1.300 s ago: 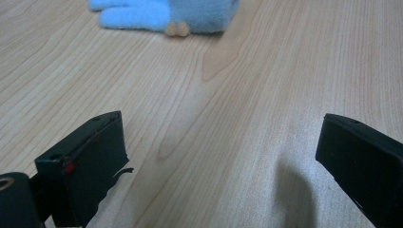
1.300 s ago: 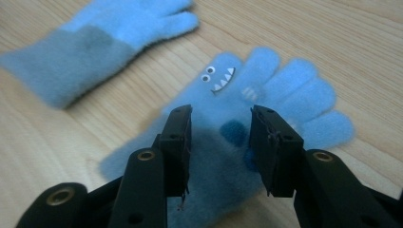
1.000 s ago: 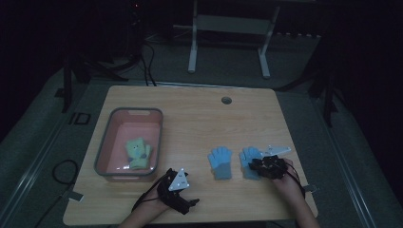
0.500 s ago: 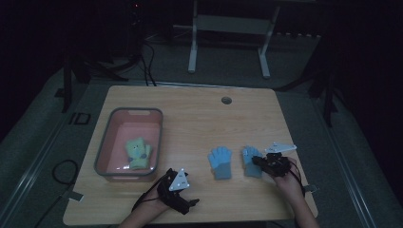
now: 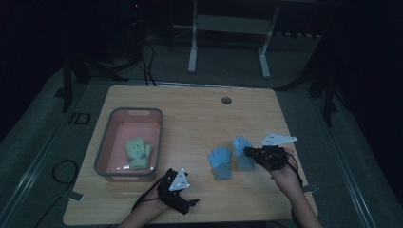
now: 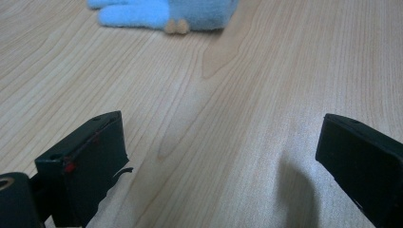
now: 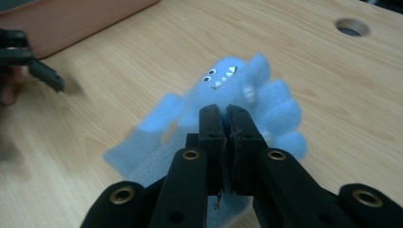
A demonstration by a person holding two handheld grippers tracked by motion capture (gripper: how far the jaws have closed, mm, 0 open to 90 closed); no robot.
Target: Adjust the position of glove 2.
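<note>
Pinching right glove (image 7: 237, 90), right tongs (image 7: 227, 114) mid-table.

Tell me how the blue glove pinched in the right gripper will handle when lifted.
Likely floppy: the blue glove looks like soft fleece, so its fingers should droop from the right gripper. Probably light, and its fuzzy surface seems unlikely to slip. It lies flat, so it shouldn't roll.

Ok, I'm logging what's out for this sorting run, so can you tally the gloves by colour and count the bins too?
Blue gloves: 2, one lying flat on the table and one pinched by the right gripper
Green gloves: 1, possibly a stacked pair, inside the bin
Pink bins: 1
Total: 4 things
</note>
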